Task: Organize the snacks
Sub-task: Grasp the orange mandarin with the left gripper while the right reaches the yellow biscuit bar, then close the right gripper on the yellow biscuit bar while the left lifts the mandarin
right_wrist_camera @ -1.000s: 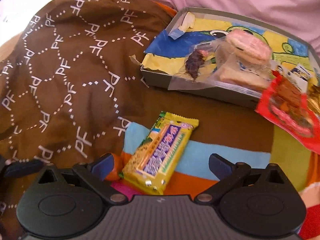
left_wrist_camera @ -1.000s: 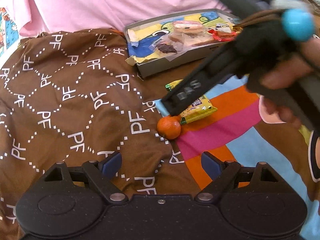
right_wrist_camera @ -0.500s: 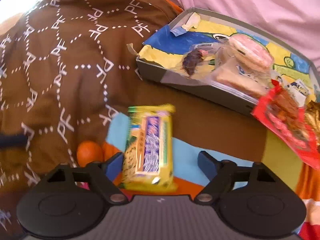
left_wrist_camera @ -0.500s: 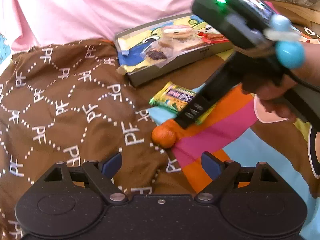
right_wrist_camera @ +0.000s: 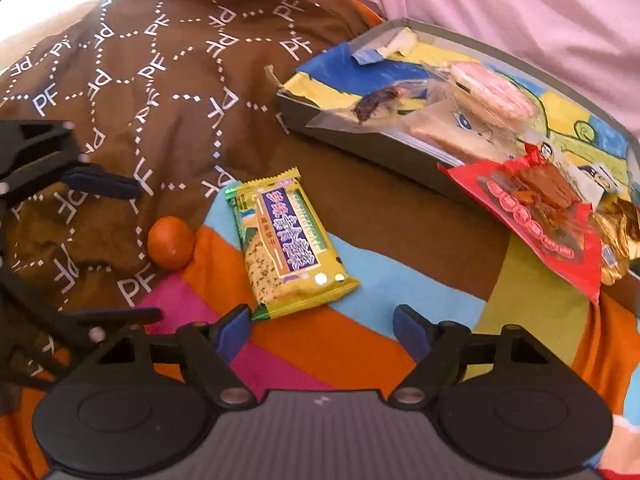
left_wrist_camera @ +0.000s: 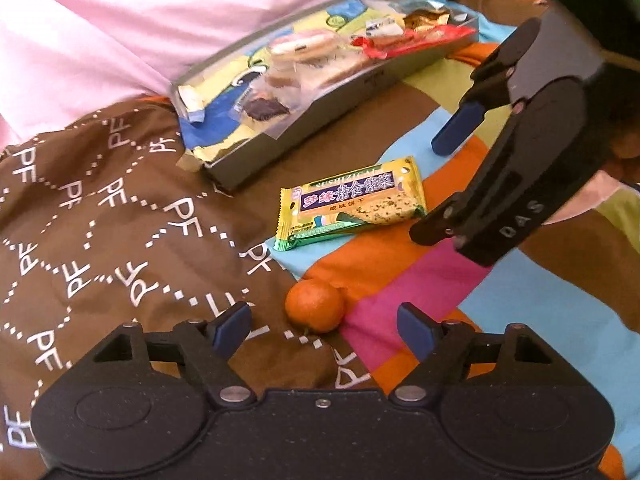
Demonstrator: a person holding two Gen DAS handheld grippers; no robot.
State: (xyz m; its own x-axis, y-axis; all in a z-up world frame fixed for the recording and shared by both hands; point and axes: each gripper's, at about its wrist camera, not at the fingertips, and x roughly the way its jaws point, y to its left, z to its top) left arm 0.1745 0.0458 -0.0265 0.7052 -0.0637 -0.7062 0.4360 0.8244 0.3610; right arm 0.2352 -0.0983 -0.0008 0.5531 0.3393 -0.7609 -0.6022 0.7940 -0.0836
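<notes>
A striped blanket (left_wrist_camera: 400, 280) covers the bed. The grey snack tray (left_wrist_camera: 332, 120) sits at the back. The yellow biscuit pack (right_wrist_camera: 286, 240) lies near it, the little orange (left_wrist_camera: 315, 305) close by. Left gripper (left_wrist_camera: 324, 328) and right gripper (right_wrist_camera: 322, 326) are both spread wide, holding nothing.

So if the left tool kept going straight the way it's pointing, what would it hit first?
Most likely the small orange, lying on the bedding just ahead between the open fingers of the left tool. Beyond it lies the yellow biscuit packet. Depth is hard to judge.

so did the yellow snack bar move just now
Yes: the yellow snack bar has shifted away from the orange, toward the tray.
</notes>
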